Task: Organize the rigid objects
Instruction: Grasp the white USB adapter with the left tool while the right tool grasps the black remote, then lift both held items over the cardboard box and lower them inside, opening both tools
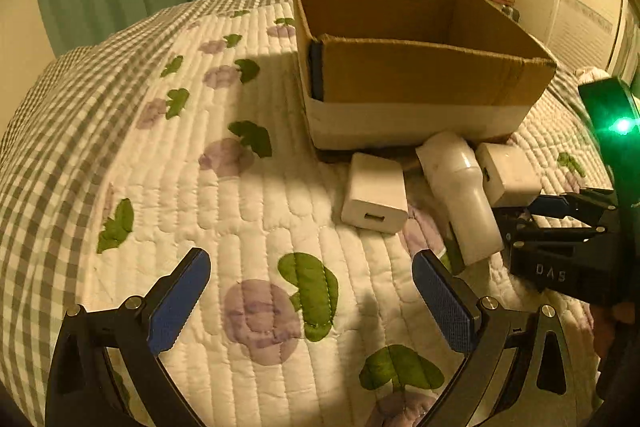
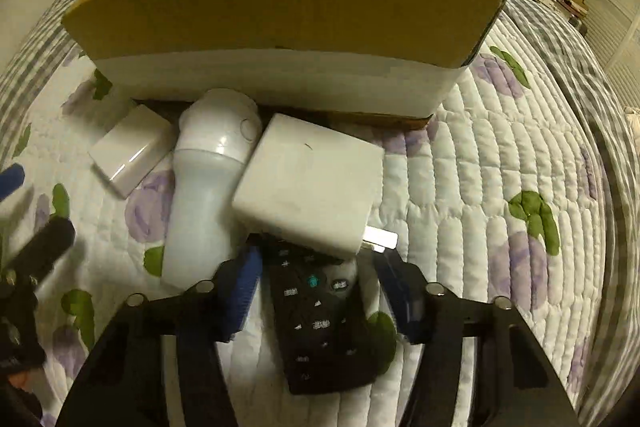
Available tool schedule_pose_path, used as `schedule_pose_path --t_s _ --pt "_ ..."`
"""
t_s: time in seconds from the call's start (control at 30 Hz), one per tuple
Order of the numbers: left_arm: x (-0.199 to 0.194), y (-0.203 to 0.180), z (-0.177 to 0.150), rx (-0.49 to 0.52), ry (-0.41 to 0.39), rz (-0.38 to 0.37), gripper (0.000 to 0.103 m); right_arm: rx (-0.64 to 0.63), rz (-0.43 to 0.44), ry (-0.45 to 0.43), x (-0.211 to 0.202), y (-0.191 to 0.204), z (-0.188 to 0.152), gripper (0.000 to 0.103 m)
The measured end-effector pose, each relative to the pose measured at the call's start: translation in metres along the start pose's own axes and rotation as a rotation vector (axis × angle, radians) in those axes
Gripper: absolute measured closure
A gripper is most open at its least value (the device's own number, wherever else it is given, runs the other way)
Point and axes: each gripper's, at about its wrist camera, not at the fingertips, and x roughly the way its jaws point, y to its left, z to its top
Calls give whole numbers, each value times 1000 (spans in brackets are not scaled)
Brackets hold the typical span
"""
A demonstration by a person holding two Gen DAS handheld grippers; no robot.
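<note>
Remote control [image 2: 324, 315]: black, lying flat on the quilt directly between the right gripper's two blue-padded fingers, its far end tucked under the near corner of the large charger
Right gripper [image 2: 320, 291]: fingers spread either side of the remote with gaps showing on both sides, not clamped on it; seen from the left wrist view it sits low at the far right [image 1: 548, 215]
Left gripper [image 1: 312, 303]: fingers wide apart, hovering over bare quilt with nothing between them
Large charger [image 2: 308, 183]: white square block just ahead of the right gripper, prongs [image 2: 380, 239] pointing back toward its right finger, resting against the white handheld device
White handheld device [image 2: 208, 187]: round head toward the box, handle running back to just left of the right gripper's left finger; ahead and right of the left gripper [image 1: 460, 195]
Small charger [image 1: 376, 193]: white cube with a USB port facing the left gripper, ahead of it and slightly right; left of the handheld device [image 2: 128, 155]
Cardboard box [image 1: 420, 75]: open-topped, standing beyond all the white items, well ahead of both grippers; its inside floor is not visible
Quilt [image 1: 240, 211]: white, floral, gingham border
</note>
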Motion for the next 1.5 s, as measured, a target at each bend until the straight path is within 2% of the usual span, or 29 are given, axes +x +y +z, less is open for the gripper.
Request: schedule_pose_path --t_s 0.03,0.07,0.33,0.47,0.57,0.6,0.67,0.73,0.77,0.87,0.97,1.17,1.3,1.5 --pt "1 -1 0 2 1 -2 0 5 21 2 2 -1 0 56" --pt "3 -3 1 4 3 -6 0 8 33 1 3 -1 0 58" --pt "20 -17 23 50 -18 -69 0 58 28 32 -11 -2 -13 60" --pt "38 -22 31 62 5 -60 3 52 26 25 -13 0 -14 61" --pt "48 -25 35 74 10 -49 19 71 43 23 -17 -2 -10 61" --pt "50 -26 36 81 15 -46 29 74 47 25 -17 -3 -10 61" --pt "51 -26 37 86 15 -50 35 80 56 33 -16 -6 -7 61" --pt "49 -25 36 79 21 -104 60 79 56 46 -18 -9 -2 61" --pt "48 -25 35 72 31 -122 60 74 51 55 -19 -9 -1 61" --pt "44 -29 31 93 37 -95 60 60 39 81 -21 -8 -7 61" --pt "39 -29 25 83 46 -117 61 48 27 91 -29 -5 -18 61" --pt "28 -19 15 42 51 -137 61 37 16 64 -65 -2 -27 62" --pt "6 -14 7 22 38 -140 62 25 18 53 -83 -1 -29 63" --pt "-13 -16 15 26 11 -136 62 9 38 27 -106 7 -30 67"
